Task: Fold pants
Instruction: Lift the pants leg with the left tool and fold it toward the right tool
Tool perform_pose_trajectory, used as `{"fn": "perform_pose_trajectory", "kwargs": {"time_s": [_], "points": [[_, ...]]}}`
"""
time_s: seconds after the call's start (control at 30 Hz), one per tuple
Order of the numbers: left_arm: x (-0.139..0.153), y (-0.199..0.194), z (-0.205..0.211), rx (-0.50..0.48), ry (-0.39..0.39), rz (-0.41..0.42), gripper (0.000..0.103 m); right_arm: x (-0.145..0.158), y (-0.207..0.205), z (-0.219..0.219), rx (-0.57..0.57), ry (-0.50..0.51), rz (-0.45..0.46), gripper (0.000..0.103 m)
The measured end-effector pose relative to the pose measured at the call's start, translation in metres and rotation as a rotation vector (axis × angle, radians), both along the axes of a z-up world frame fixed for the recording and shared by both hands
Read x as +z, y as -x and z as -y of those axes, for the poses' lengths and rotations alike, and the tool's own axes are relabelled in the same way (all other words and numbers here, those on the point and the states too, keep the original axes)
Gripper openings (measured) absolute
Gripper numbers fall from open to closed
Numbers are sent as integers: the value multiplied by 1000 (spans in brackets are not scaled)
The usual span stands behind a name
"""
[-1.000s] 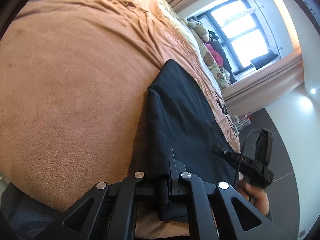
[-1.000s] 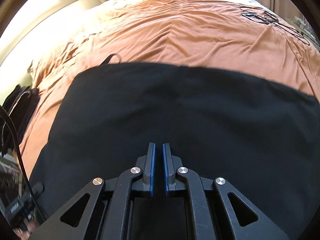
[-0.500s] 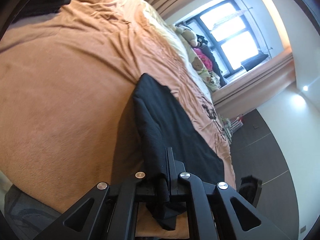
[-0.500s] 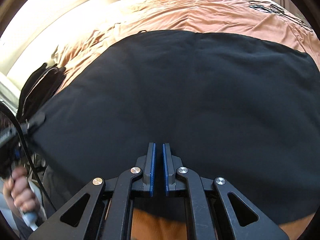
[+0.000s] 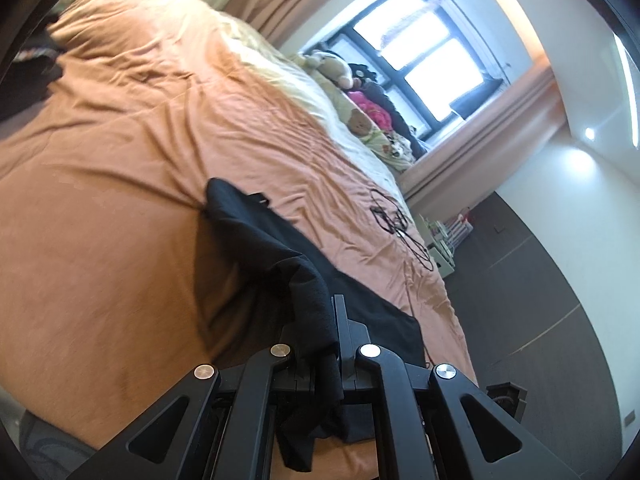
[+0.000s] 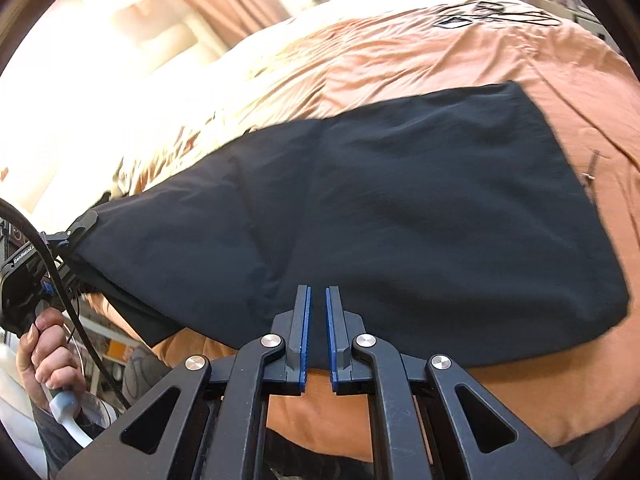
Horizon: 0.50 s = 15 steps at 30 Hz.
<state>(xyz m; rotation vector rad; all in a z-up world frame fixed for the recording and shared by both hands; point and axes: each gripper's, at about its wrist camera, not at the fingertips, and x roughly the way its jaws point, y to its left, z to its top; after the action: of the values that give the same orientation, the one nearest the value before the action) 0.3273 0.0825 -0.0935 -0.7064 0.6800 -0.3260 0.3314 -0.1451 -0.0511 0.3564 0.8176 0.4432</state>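
pants (image 6: 400,216) are lying black across the orange bed (image 6: 560,60), long axis running left to right; your left gripper (image 5: 320,344) is clamping their lifted left end, right gripper (image 6: 318,320) closed, holding nothing, at the near edge.

Daylight from window (image 5: 424,60), glare blown out; fisheye edges dark, slight blur.

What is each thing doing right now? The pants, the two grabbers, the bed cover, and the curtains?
black pants: spread on the bed, one corner lifted.
left gripper: shut on that corner.
right gripper: shut, holding nothing.
orange bed cover: wrinkled.
curtains: pulled aside from the window.
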Motion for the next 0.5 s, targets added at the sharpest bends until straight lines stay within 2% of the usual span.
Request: {"fn": "perform_pose_trajectory", "kwargs": {"time_s": [0.23, 0.5], "points": [[33, -21, 36, -63, -67, 46, 6, 7, 18, 50, -61, -62, 32, 4], [59, -41, 87, -142, -141, 78, 6, 5, 40, 85, -104, -121, 56, 4]]}}
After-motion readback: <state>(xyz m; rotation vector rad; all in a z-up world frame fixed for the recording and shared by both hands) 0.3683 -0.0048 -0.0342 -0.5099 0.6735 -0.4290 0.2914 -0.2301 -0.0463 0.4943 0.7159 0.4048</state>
